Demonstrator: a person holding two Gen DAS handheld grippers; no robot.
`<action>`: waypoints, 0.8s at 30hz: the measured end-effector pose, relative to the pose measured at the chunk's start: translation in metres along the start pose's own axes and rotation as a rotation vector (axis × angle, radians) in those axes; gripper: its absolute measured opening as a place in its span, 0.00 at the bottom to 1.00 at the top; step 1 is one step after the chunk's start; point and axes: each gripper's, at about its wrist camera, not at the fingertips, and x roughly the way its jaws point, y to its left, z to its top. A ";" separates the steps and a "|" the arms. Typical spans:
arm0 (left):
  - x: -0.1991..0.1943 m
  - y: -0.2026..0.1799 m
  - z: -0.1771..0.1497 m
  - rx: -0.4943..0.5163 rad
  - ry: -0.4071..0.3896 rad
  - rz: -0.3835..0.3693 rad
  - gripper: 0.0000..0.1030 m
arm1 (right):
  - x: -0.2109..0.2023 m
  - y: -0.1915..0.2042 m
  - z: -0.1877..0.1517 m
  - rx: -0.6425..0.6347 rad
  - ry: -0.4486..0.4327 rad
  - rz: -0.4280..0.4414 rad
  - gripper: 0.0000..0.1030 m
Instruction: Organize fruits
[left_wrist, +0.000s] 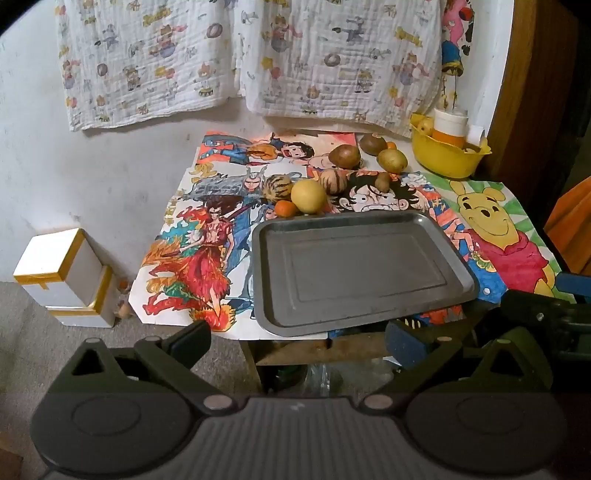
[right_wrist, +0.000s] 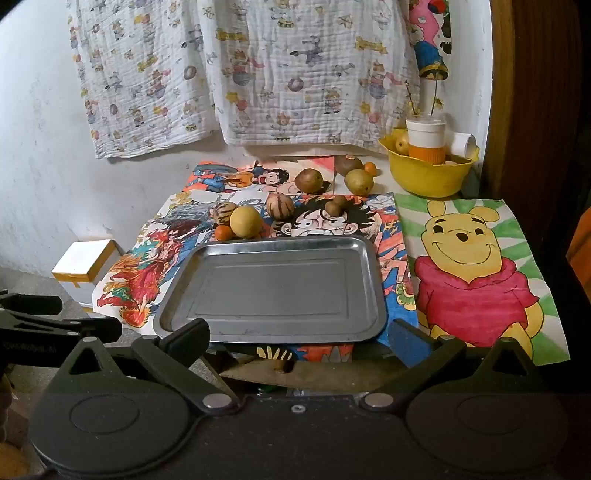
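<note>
Here both tongs, left (left_wrist: 297, 341) and right (right_wrist: 299, 341), gape released before the bare tray's (right_wrist: 273, 288) near rim.

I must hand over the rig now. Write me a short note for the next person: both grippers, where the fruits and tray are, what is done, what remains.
Left gripper: open, holds nothing, hovers before the table's near edge.
Right gripper: open, holds nothing, over the tray's near rim.
Metal tray: on the drawings, nothing in it.
Fruits: all loose behind the tray. Large yellow fruit and small orange sit nearest its far rim; two striped fruits, brown ones and another small orange farther back.
Yellow bowl: far right corner, holds a cup and some fruit.
Done: nothing yet.
Left: move the loose fruits onto the tray.
</note>
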 end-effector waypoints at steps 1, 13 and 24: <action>0.000 0.000 0.000 -0.004 0.000 -0.004 0.99 | 0.000 0.000 0.000 0.000 -0.001 -0.001 1.00; 0.000 0.000 -0.003 0.001 0.009 -0.005 0.99 | 0.001 -0.003 0.000 0.002 0.002 0.002 1.00; 0.002 -0.001 -0.002 0.002 0.018 -0.005 0.99 | 0.000 -0.005 0.001 0.004 0.000 0.002 1.00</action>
